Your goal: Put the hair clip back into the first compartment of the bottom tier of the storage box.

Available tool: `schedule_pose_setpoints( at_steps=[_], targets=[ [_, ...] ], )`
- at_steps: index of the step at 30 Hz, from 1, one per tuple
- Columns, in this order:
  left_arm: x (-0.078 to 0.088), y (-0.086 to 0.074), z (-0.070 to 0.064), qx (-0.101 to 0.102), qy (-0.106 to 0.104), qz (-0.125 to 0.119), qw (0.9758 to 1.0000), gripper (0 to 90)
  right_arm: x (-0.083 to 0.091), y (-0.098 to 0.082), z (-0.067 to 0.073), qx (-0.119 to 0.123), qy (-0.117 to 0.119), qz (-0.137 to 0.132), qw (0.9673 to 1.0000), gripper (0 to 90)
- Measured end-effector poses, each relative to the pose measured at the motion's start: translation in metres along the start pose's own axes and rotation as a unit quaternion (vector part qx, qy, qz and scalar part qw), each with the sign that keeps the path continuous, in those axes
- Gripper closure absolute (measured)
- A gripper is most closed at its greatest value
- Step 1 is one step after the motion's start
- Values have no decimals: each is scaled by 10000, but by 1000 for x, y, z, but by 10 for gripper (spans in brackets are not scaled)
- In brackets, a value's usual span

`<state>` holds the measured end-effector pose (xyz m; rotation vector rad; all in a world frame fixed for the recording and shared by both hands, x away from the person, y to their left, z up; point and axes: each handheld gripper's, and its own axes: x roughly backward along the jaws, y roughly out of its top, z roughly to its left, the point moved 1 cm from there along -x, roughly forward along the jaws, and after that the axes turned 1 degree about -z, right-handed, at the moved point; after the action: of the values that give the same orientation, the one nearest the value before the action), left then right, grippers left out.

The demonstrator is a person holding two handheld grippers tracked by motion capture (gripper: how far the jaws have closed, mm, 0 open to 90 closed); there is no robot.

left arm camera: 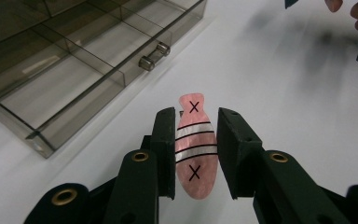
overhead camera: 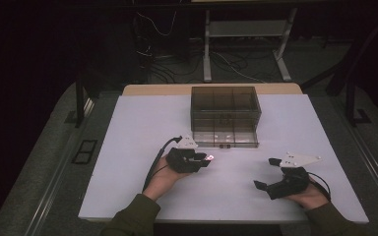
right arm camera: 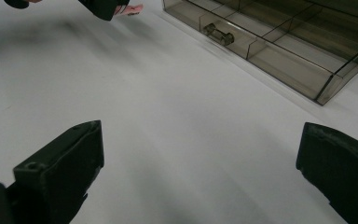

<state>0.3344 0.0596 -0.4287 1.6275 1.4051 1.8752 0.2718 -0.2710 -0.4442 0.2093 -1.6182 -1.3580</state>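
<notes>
Left gripper (left arm camera: 196, 149) clamps pink tag (left arm camera: 195, 147) — right gripper (right arm camera: 200, 172) agape.

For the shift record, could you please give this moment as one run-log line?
left claw: shut on pink clip | right claw: open, empty | drawer box: on table, drawer closed

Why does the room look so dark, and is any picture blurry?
High view: the white table is lit, the room behind dark. Left gripper view: the pink fish-shaped piece is sharp, the far corner smeared. Right gripper view: the smoky plastic drawer box looks soft.
</notes>
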Motion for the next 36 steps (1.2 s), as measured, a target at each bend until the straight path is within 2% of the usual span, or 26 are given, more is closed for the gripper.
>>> schedule_pose_setpoints(
  at_steps=[15, 24, 33, 36],
  targets=[
    [8, 3, 10, 65, 109, -119, 9998, 673, 0, 0, 0, 0, -7, 4, 10000, 2],
    [10, 15, 26, 18, 208, -199, 9996, 673, 0, 0, 0, -9, -7, -1, 10000, 2],
    [8, 26, 33, -64, 191, -206, 9996, 673, 0, 0, -1, 1, -5, 21, 10000, 2],
    [6, 29, 36, -29, 183, -246, 9995, 673, 0, 0, -1, -1, -8, 20, 10000, 2]
  ],
)
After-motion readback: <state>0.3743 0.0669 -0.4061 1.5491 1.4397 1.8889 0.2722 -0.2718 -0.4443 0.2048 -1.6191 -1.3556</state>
